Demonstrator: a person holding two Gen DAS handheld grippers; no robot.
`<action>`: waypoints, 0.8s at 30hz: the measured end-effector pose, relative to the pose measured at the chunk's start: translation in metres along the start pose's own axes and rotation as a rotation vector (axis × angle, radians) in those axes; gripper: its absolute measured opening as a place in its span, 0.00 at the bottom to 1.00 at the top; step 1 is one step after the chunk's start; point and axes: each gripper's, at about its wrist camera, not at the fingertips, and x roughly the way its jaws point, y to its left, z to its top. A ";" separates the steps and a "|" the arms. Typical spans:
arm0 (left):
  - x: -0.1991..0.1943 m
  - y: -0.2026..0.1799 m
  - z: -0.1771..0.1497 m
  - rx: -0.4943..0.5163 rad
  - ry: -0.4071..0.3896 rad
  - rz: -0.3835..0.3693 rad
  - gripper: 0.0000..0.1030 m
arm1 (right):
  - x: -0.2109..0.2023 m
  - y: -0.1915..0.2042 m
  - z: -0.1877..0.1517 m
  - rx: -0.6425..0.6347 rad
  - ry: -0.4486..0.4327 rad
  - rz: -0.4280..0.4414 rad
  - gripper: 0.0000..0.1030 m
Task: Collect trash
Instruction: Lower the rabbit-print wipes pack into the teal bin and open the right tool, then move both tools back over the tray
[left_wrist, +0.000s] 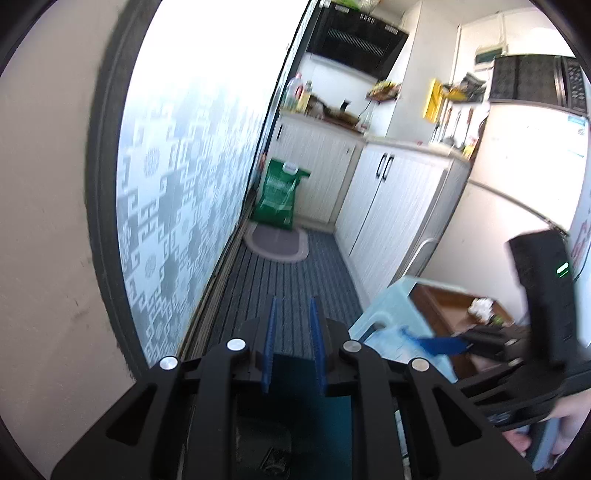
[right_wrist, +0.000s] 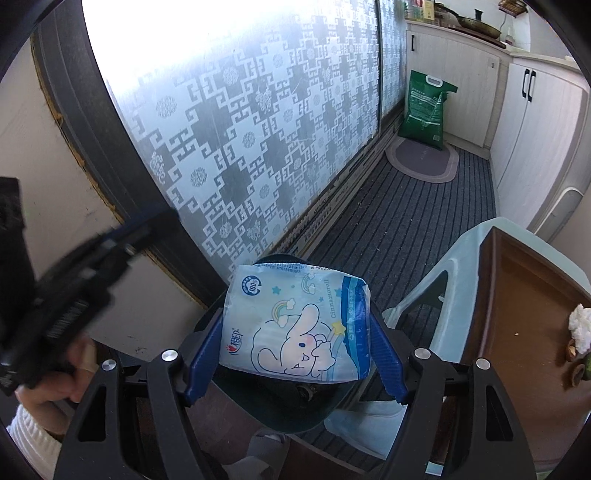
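In the right wrist view my right gripper (right_wrist: 295, 354) is shut on a light-blue tissue pack (right_wrist: 295, 325) printed with a cartoon rabbit, held above a dark bin (right_wrist: 280, 413) on the floor. A crumpled white tissue (right_wrist: 580, 326) and brown shell scraps (right_wrist: 572, 350) lie on the brown tray top (right_wrist: 524, 295) at the right. In the left wrist view my left gripper (left_wrist: 293, 343) is open and empty, its blue fingers (left_wrist: 271, 343) a narrow gap apart over the striped floor. The right gripper (left_wrist: 461, 345) shows there at the right with the pack (left_wrist: 391, 339).
A light-blue plastic stool (right_wrist: 454, 280) carries the brown tray. A patterned frosted sliding door (right_wrist: 240, 140) runs along the left. White cabinets (left_wrist: 391, 206) stand on the right, with a green sack (left_wrist: 279, 192) and an oval mat (left_wrist: 277, 243) at the far end.
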 end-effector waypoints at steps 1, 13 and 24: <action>-0.004 -0.002 0.002 -0.001 -0.029 -0.013 0.19 | 0.005 0.000 -0.001 -0.003 0.013 -0.002 0.72; -0.030 -0.022 0.014 0.005 -0.177 -0.125 0.32 | 0.043 0.014 -0.011 -0.066 0.120 0.020 0.80; -0.047 -0.027 0.021 -0.035 -0.253 -0.180 0.36 | 0.000 0.010 0.003 -0.043 -0.026 0.059 0.68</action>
